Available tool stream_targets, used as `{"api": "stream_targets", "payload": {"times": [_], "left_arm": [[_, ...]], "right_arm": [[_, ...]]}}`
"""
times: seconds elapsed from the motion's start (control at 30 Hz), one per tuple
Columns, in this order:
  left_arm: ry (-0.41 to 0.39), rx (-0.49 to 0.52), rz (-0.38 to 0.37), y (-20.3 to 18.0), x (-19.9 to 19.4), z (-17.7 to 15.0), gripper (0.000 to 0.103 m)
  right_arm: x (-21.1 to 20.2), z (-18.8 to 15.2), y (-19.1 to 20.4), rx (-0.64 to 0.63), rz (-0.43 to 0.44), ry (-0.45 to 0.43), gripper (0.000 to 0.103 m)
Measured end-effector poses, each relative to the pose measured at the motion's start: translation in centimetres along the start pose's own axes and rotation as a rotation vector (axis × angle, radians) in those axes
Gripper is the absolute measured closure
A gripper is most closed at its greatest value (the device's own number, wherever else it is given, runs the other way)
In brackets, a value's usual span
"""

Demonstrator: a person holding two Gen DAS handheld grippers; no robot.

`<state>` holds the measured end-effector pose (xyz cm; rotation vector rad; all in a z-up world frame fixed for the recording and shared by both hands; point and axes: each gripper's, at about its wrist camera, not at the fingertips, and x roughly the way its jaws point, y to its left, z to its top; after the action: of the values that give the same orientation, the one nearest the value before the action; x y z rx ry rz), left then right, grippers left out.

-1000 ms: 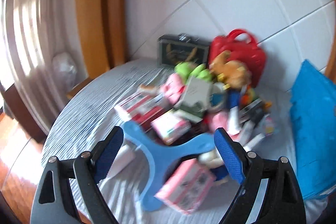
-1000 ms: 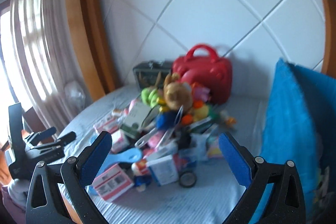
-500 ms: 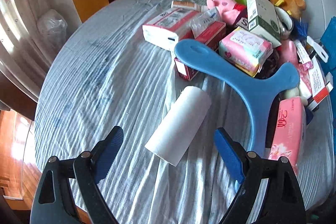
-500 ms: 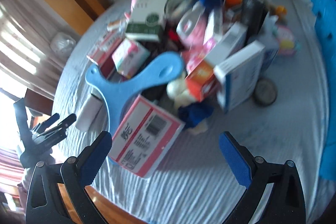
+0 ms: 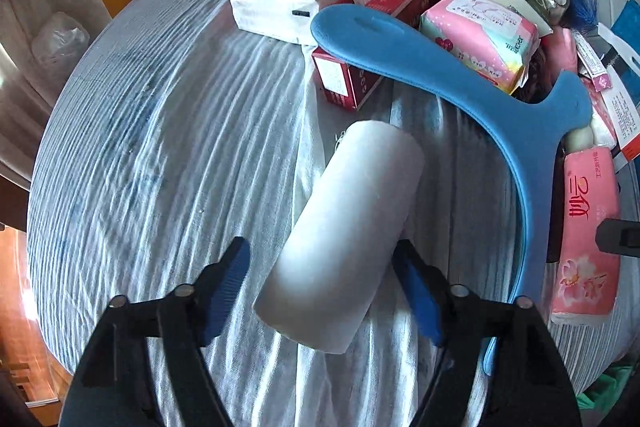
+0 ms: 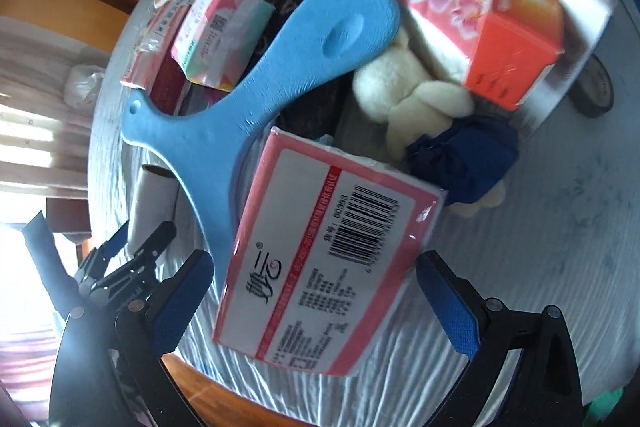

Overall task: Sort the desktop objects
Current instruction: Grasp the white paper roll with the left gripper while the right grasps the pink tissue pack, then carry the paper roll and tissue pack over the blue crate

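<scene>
Since the white paper roll (image 5: 344,227) lies on the counter (image 5: 160,147) with its near end between the spread fingers of the left claw (image 5: 320,291), its long axis points away up-right, while the right claw (image 6: 312,307), also released, straddles a pink tissue pack (image 6: 320,267).

Round desk (image 5: 168,155), striped grey-white cloth over it. Directly on cloth: white paper roll (image 5: 344,239) near front edge, white tissue pack (image 5: 276,13), red box (image 5: 344,85), pink barcode pack (image 6: 324,259).
</scene>
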<state>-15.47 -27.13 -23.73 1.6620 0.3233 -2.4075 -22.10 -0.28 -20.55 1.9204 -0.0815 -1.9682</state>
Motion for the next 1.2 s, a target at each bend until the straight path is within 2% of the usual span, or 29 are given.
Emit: {"api": "stream_targets", "payload": {"times": [0.07,0.23,0.37,0.5,0.6,0.67,0.9,1.07,1.2], "left_arm": [[0.002,-0.004,-0.017,0.2,0.2,-0.3,0.047],[-0.002,0.004,-0.022,0.2,0.2,-0.8,0.050],[-0.013,-0.016,-0.033,0.5,-0.6,-1.1,0.053],[-0.058,-0.051,-0.046,0.8,-2.7,-1.3,0.057],[-0.107,-0.071,-0.054,0.4,-4.8,-1.6,0.057],[-0.151,-0.068,-0.049,-0.4,-6.6,-0.1,0.057],[-0.330,-0.026,-0.059,-3.8,-14.2,1.8,0.057],[-0.482,0.042,-0.073,-9.7,-20.3,3.6,0.057],[-0.588,0.099,-0.126,-15.2,-24.1,4.9,0.057]], "right_arm": [[0.8,0.0,0.0,-0.003,-0.021,0.013,0.000],[1.8,-0.4,-0.2,-0.004,-0.014,0.051,0.003],[0.4,-1.0,0.4,-0.067,-0.072,0.016,0.007],[-2.4,-1.8,1.3,-0.130,-0.084,-0.051,0.007],[-5.5,-2.3,2.0,-0.190,-0.104,-0.147,0.007],[-7.9,-2.6,2.2,-0.224,-0.120,-0.228,0.007],[-16.3,-3.0,2.1,-0.280,-0.176,-0.514,0.007],[-21.9,-3.9,0.6,-0.275,-0.242,-0.731,0.007],[-27.4,-5.5,-2.5,-0.232,-0.281,-0.886,0.007]]}}
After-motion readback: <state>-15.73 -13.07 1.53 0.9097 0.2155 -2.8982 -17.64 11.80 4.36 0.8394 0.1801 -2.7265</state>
